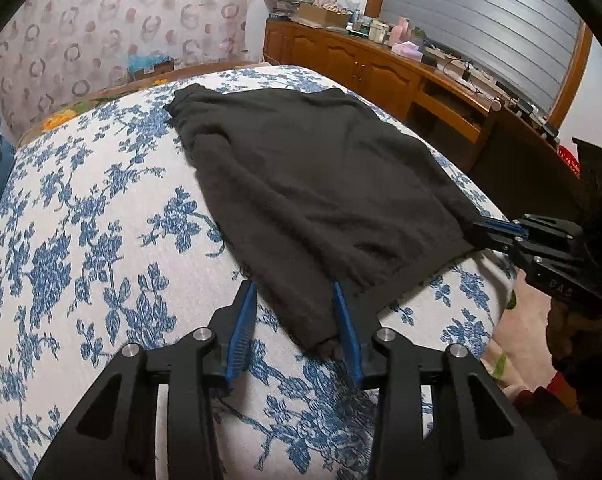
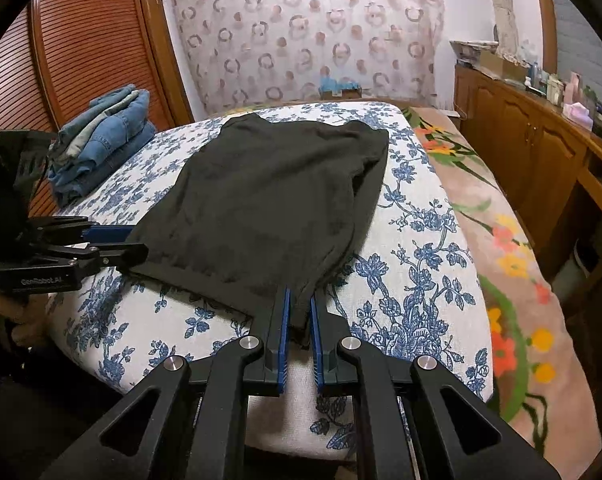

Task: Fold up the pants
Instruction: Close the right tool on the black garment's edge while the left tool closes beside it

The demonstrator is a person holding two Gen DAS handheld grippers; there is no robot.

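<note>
The dark pants (image 1: 313,184) lie flat on the bed (image 1: 101,240), long axis running away toward its far edge. At the near edge, the right gripper (image 2: 299,312) pinches one corner; the left gripper (image 1: 295,304), half-open, straddles the other.

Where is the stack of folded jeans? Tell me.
In the right wrist view, the folded jeans sit at the bed's far left edge, left of the dark pants and in front of the slatted wooden doors.
</note>
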